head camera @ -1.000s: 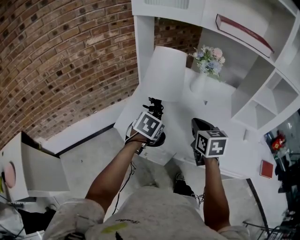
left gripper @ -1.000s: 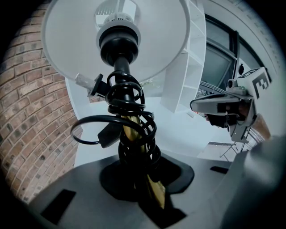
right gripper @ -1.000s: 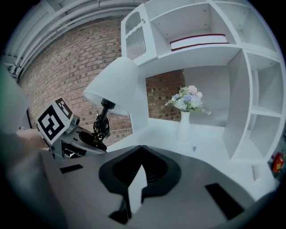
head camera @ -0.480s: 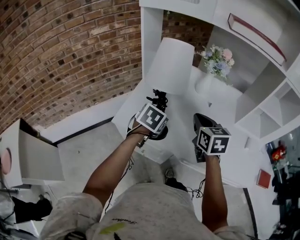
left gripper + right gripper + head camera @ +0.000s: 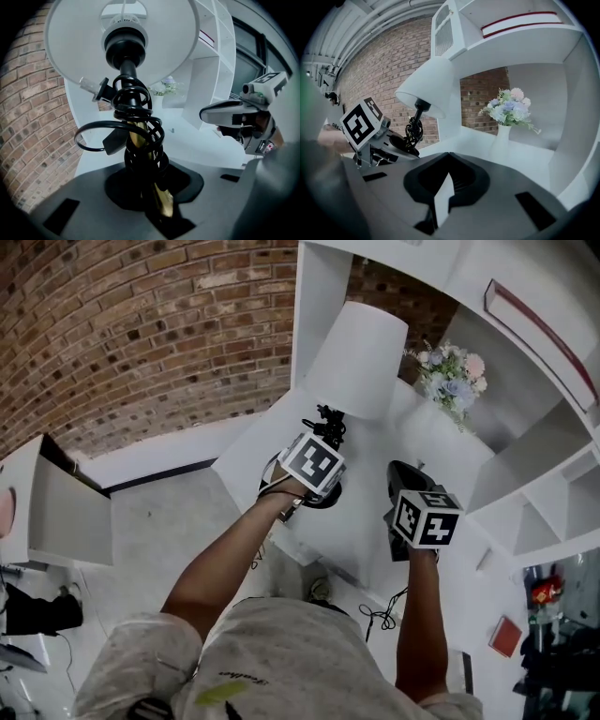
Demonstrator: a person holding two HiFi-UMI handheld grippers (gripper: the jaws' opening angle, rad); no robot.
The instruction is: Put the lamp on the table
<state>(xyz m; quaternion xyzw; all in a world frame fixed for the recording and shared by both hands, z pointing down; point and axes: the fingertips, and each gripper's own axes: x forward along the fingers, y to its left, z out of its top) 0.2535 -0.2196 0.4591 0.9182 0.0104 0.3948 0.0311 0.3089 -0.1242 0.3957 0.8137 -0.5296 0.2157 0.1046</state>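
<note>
Gotta go by the left gripper (image 5: pixel 159 206) view here: it shows the jaws clamped on the lamp (image 5: pixel 123 42), right on its gold stem (image 5: pixel 162 200), with the black cord (image 5: pixel 140 124) coiled just above. The head view hides that grip behind the marker cube (image 5: pixel 312 463). It only shows the lamp tilted over the white table (image 5: pixel 370 526), left of the flower vase (image 5: pixel 500 135), and I can't tell if the base touches. The right gripper (image 5: pixel 443 197) sits in front of the vase, jaws a slit apart, empty.
</note>
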